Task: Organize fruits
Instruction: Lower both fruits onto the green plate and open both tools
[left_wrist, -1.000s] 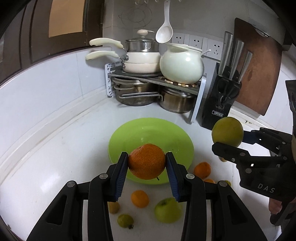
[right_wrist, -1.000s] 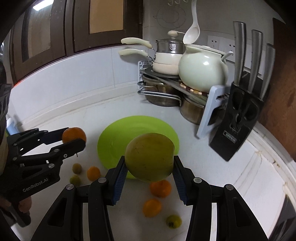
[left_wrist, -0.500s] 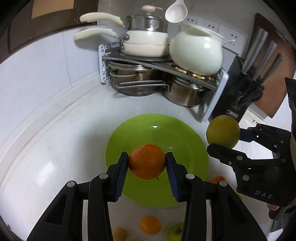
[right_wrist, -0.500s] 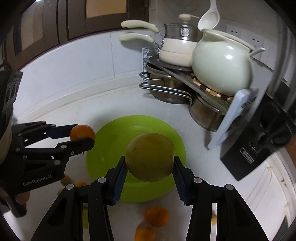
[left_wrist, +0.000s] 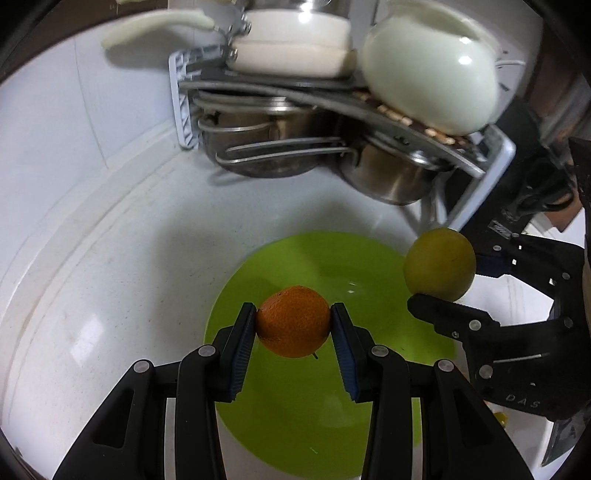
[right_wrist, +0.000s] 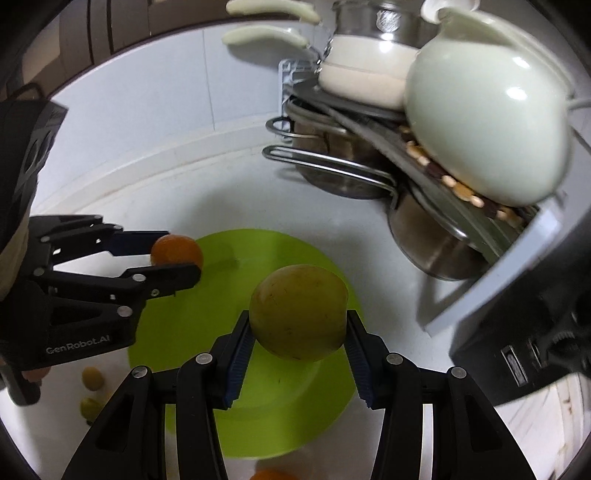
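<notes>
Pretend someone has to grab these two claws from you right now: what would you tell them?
Left claw: shut on an orange, held above the green plate.
Right claw: shut on a yellow-green fruit, also above the plate, nearer its right side.
Plate: nothing lies on it yet.
Elsewhere: two small greenish fruits sit on the counter left of the plate, and another orange fruit shows at its near edge.
Done: both fruits picked up and brought over.
Left: probably lower and release both onto the plate, then fetch the loose ones.
</notes>
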